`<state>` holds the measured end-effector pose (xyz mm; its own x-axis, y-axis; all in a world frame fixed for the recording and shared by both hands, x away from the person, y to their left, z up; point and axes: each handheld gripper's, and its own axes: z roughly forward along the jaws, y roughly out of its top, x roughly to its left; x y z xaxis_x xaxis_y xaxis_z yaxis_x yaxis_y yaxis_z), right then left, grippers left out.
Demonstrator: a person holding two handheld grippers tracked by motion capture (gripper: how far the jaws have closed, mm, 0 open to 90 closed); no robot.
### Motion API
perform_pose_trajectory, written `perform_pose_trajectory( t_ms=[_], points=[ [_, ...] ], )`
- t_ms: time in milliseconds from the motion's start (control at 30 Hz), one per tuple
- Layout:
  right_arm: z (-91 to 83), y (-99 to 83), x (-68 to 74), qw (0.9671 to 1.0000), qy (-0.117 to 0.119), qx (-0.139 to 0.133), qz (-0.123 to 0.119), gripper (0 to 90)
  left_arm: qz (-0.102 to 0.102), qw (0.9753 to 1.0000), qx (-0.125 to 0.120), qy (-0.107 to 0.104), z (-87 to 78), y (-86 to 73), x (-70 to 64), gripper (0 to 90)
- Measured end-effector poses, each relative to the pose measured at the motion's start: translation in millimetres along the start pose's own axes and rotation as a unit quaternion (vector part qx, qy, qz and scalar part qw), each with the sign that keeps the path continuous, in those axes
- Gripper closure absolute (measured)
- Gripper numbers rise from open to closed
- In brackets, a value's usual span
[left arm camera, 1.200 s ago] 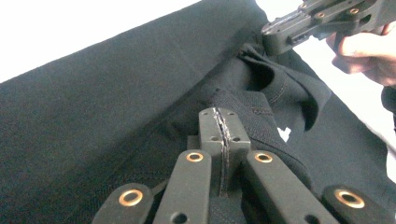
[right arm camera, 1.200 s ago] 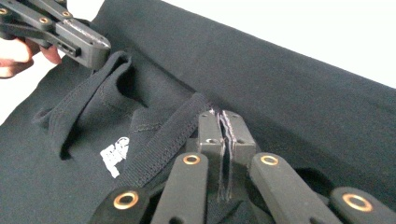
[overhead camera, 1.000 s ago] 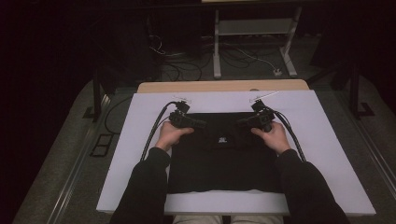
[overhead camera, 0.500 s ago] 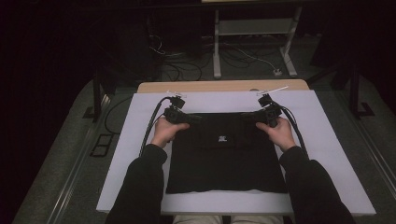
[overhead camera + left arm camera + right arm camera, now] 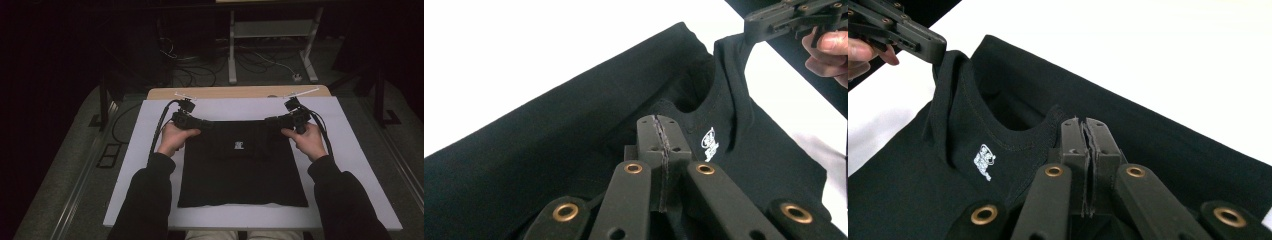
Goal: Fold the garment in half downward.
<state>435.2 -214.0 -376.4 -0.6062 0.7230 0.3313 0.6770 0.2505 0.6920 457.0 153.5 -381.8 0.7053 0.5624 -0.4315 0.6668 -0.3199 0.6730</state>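
The black T-shirt (image 5: 242, 165) lies flat on the white counter (image 5: 125, 165), its bottom hem toward the person and its collar end away, a small white logo (image 5: 239, 145) just below the neckline. The left tool (image 5: 207, 124) and the right tool (image 5: 272, 122) each grip the far edge at a shoulder, one either side of the collar. In the left gripper view the jaws are pressed together with black cloth pinched between them, and the right gripper view shows the same, so both are clamped on the shirt. The likeliest trouble, I judge, is an uneven fold: if one hand travels farther or faster than the other, the shoulder line skews and the cloth creases diagonally. Each bite looks thin, right at the edge, so a sharp tug could pull the fabric out of one tool and drop that corner. Either tool may also hold just the top layer, in which case the layers would separate and bunch. Lifting too little would drag the body across the counter and rumple the hem.
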Motion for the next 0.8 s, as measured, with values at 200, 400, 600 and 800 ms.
perform_pose_trajectory(
  t_ms=[200,400,600,800],
  points=[
    [-7.2,0.7,5.8,1.0000,0.003,-0.001,-0.006,86.5,0.001,1.0000,-0.001,0.003,-7.8,1.9,-6.7,88.6],
    [-13.9,0.3,13.3,0.9998,0.007,-0.006,-0.016,86.5,0.009,0.9999,0.006,0.003,-14.6,2.0,-13.1,88.6],
    [-20.9,-3.7,20.7,0.9997,0.014,-0.009,-0.020,86.5,0.012,0.9999,0.003,-0.001,-19.0,1.1,-21.2,88.6],
    [-26.5,-14.0,25.0,0.9995,0.024,-0.012,-0.019,86.5,0.018,0.9998,-0.006,0.000,-23.6,-6.3,-30.2,88.6]
  ],
)
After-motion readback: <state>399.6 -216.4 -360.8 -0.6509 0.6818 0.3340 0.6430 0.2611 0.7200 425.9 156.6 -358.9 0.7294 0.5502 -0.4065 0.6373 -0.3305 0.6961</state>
